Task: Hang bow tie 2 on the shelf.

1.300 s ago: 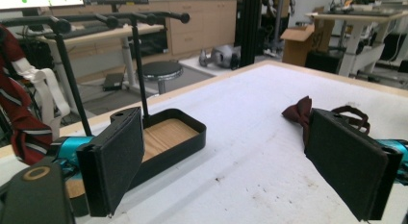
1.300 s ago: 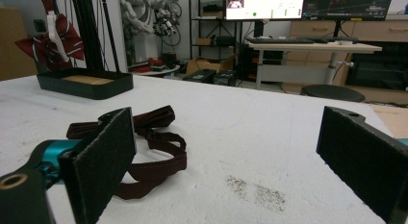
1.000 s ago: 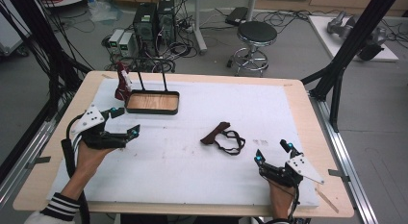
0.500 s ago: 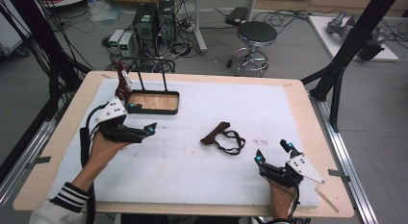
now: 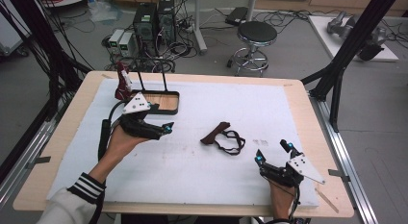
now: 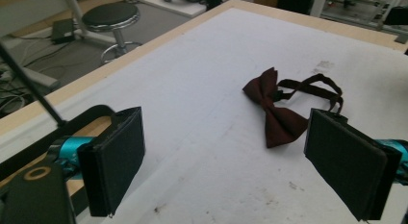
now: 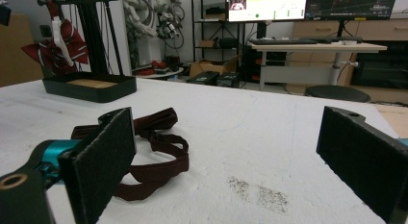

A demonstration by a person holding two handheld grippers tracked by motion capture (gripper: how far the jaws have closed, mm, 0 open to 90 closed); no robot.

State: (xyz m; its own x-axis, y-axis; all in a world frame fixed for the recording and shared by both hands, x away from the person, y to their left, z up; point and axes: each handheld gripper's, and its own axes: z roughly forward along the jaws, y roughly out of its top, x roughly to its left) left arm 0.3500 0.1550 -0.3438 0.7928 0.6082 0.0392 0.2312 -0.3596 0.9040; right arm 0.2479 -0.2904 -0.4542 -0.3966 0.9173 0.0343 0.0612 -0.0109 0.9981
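A dark red bow tie (image 5: pixel 215 133) with a looped strap lies flat near the middle of the white mat (image 5: pixel 202 166). The bow tie (image 6: pixel 275 110) lies ahead of the left gripper's jaws, and its strap (image 7: pixel 154 156) shows in the right gripper view. My left gripper (image 5: pixel 165 127) is open, held over the mat left of the tie, pointing toward it. My right gripper (image 5: pixel 272 151) is open near the front right, nothing between its pads. A second red bow tie (image 5: pixel 122 82) hangs on a black stand (image 5: pixel 161 102) with a tray base at the back left.
The stand's two upright rods (image 5: pixel 152 79) rise from its wooden-floored tray. The mat covers a wooden table (image 5: pixel 321 137). A stool (image 5: pixel 257 34), computers and cables stand on the floor beyond the far edge. Dark specks (image 5: pixel 260 142) mark the mat right of the tie.
My left gripper has moved forward and to the right, from the front left of the mat toward the bow tie. The right gripper has stayed still.
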